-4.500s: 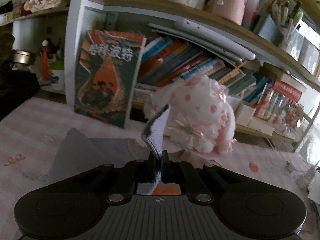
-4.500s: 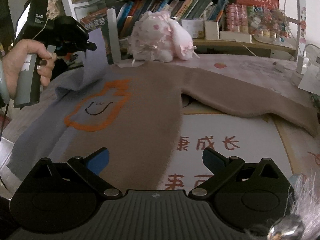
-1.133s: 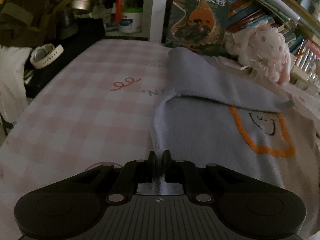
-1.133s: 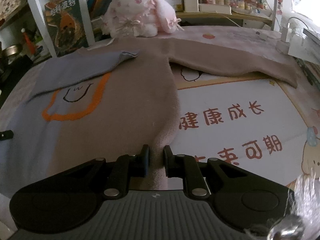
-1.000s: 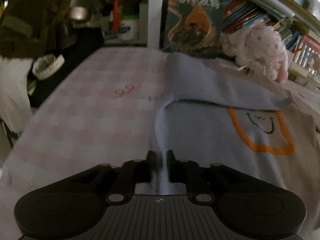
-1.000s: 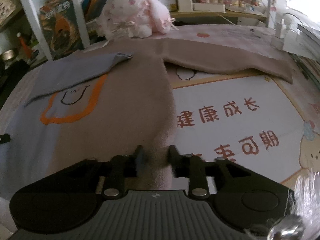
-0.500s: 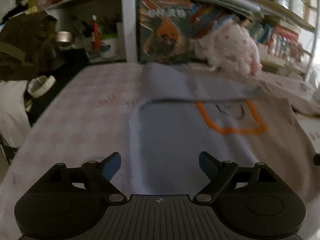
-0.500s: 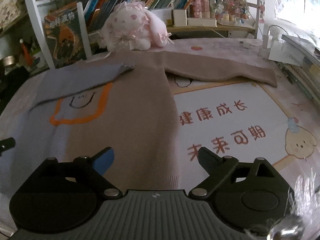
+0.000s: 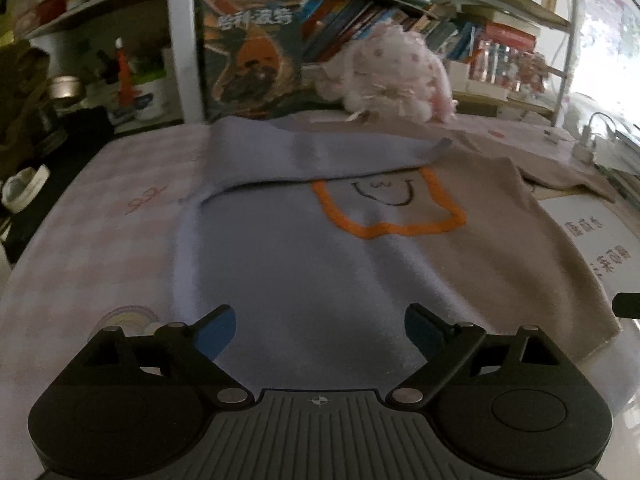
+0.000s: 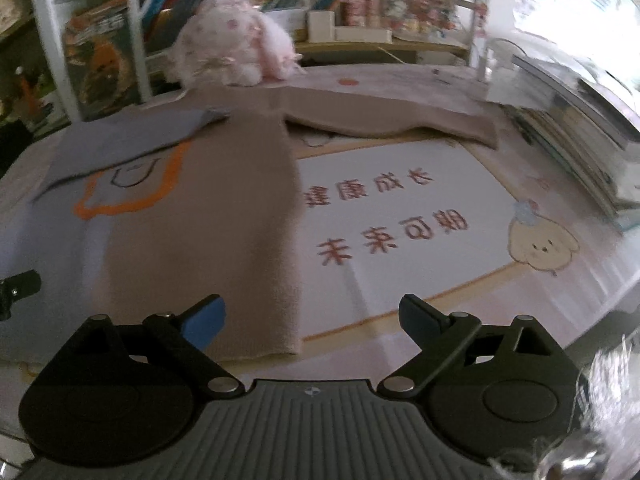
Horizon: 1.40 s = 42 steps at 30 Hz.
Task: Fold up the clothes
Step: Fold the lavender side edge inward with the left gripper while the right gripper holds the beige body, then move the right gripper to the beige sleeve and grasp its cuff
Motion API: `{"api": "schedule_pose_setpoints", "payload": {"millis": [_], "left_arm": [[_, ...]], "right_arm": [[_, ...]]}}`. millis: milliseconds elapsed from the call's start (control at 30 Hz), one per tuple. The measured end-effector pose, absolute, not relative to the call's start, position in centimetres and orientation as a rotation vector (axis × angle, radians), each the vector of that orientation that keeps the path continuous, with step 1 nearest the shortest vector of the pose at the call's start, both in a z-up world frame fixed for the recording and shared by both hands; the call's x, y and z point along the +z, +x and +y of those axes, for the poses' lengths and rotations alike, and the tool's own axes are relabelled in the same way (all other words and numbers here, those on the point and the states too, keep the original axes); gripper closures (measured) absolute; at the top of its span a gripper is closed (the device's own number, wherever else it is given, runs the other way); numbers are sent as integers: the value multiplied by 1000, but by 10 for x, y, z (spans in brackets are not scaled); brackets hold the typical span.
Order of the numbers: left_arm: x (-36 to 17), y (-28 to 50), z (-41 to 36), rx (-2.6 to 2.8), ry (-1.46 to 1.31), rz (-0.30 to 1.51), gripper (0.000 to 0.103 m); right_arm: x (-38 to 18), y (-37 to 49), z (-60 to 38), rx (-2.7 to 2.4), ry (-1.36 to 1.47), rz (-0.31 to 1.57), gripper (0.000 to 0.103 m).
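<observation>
Lying flat ahead of both tongs, the sweater (image 9: 360, 272) spreads across the table (image 9: 92, 240), lilac on its left half and tan on its right, with an orange outline (image 9: 384, 216) at the chest.

Left of the left gripper (image 9: 320, 330) runs a bare strip of checked cloth; the sweater's left edge falls just ahead of its left finger (image 9: 214, 330). That gripper is spread wide and holds nothing, the lilac hem lying between and below its fingers. Further ahead, the lilac sleeve (image 9: 320, 152) is folded across the chest, its cuff ending right of centre. Beyond it stand a book (image 9: 248, 52) and a plush toy (image 9: 392, 76) at the table's far edge.

The right gripper (image 10: 312, 322) is likewise spread wide and empty. The tan hem corner lies between its fingers, nearer the left one; whether anything touches is blurred. Right of the sweater's straight side edge, a printed mat (image 10: 400, 216) lies bare. The tan sleeve (image 10: 392, 120) stretches out rightward far ahead, unfolded.
</observation>
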<state>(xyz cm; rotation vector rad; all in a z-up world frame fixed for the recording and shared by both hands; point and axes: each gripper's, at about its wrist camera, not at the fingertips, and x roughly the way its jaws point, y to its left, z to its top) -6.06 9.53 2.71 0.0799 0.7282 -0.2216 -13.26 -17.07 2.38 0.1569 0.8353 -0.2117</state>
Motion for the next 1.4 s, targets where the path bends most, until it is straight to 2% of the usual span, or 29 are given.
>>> {"api": "schedule_pose_setpoints", "payload": {"millis": [400,1000,1400], "left_arm": [[31,-49,76,-142,70,726,9],[36,-52,-29,63,60,720,8],[36,-71,-51,184,-63,744,8]], "right_arm": [[25,-114,-215,-250,216,792,8],[10,-27,-387,-195,302,790,8],[-2,10,-433,-101,368,828,15]]}}
